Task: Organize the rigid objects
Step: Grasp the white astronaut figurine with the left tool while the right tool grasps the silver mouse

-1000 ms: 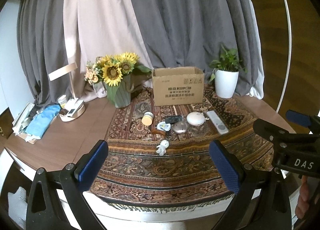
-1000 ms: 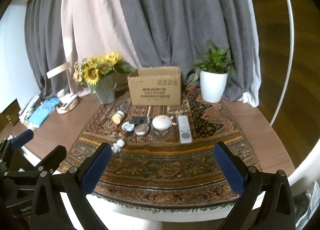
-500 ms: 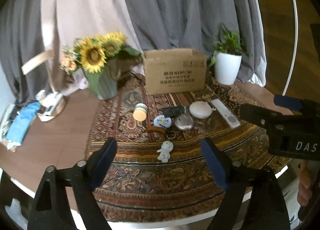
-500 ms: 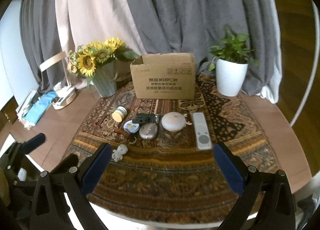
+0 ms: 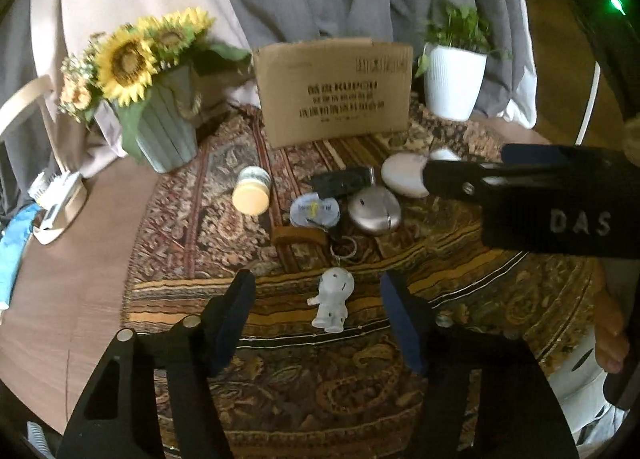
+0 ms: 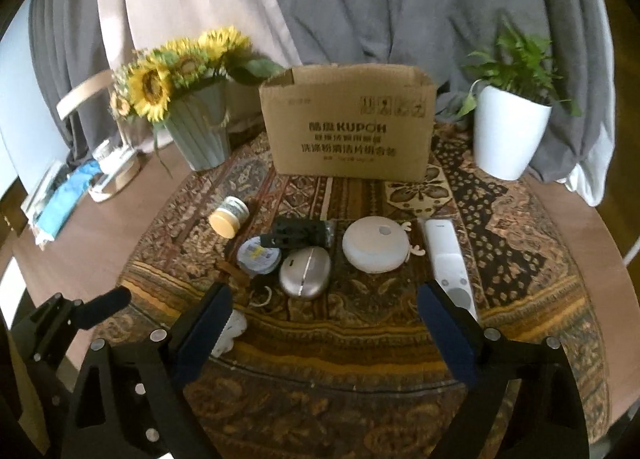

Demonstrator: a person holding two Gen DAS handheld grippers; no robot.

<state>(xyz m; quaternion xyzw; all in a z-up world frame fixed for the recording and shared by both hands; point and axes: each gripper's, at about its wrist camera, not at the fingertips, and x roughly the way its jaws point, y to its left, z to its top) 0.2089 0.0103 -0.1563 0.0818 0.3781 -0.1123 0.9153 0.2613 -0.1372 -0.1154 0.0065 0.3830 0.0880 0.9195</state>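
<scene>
Small rigid objects sit clustered mid-rug before the cardboard box: jar, white figurine keychain between the spread fingers of the left gripper, silver case, round white disc, remote. The right gripper hovers spread too, holding nothing.
</scene>
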